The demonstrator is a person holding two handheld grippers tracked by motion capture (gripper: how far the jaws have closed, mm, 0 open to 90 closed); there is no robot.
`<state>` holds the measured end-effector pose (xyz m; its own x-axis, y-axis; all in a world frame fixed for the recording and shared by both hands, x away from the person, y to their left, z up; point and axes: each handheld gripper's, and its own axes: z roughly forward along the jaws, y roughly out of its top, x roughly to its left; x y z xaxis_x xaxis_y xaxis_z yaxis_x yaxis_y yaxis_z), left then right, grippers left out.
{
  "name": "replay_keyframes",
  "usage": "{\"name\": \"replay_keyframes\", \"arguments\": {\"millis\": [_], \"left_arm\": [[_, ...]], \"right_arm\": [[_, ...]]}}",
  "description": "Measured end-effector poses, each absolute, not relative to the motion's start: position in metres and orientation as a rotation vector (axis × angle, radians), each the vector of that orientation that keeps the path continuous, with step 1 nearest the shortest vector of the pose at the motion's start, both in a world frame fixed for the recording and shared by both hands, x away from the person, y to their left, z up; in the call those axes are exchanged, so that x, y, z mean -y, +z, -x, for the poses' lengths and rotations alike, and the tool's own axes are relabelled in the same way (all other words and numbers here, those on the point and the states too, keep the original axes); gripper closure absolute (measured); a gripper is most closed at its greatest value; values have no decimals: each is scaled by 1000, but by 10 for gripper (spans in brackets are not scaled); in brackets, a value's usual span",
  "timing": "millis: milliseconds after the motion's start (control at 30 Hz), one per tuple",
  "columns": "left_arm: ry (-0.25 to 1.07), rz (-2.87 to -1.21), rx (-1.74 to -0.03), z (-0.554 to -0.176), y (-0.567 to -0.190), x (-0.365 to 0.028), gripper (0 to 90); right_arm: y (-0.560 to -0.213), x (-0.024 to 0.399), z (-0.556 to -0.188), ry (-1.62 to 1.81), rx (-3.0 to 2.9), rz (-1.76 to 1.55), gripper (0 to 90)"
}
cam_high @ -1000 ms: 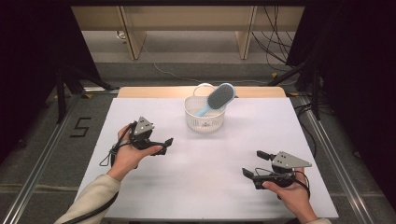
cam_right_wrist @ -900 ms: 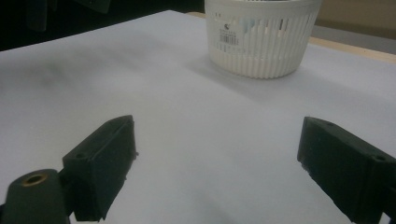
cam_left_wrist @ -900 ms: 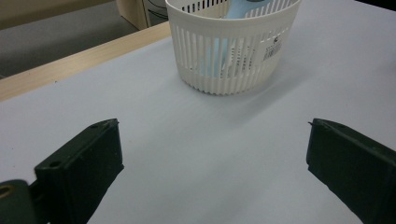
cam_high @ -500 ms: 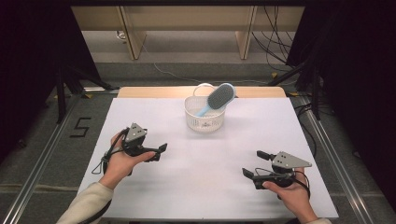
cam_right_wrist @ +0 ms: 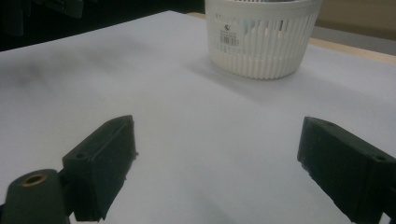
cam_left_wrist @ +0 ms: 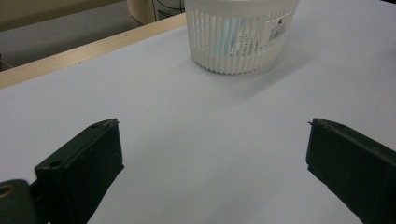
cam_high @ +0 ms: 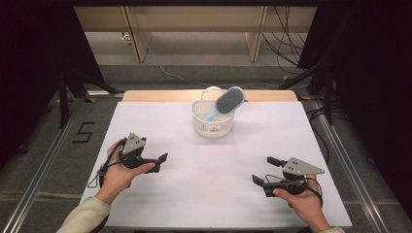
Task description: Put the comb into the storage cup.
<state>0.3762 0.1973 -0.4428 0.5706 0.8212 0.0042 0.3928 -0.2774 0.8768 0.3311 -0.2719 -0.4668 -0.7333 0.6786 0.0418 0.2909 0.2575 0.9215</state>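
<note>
Black hand-held gripper [cam_high: 156,160] with grey triangular plate (beige sleeve [cam_high: 82,218]).

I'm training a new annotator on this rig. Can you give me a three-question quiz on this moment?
1. True or false: the hairbrush lies flat on the table.
2. Multiple choice: the white slatted basket stands (A) beside the left gripper, (B) at the far middle of the table, (C) between the fingers of the right gripper.
3. Fill in: both grippers' fingers are ____ and hold nothing.

Key:
1. False: its handle is in the basket and its head sticks out over the rim.
2. B.
3. Open: both gripper views show a wide gap between the fingers.
</note>
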Motion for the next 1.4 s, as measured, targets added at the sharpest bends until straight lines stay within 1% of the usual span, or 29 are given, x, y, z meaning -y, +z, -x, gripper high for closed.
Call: {"name": "replay_keyframes", "arguments": {"millis": [367,1400], "left_arm": [[618,-1896,-974,-366,-446,-206,32],[614,-1900,-951,-343,-457,-217,35]], "right_arm": [[-467,272,-331,1470,-2169,-887,123],[-466,272,-331,1468,-2168,-888,122]]}}
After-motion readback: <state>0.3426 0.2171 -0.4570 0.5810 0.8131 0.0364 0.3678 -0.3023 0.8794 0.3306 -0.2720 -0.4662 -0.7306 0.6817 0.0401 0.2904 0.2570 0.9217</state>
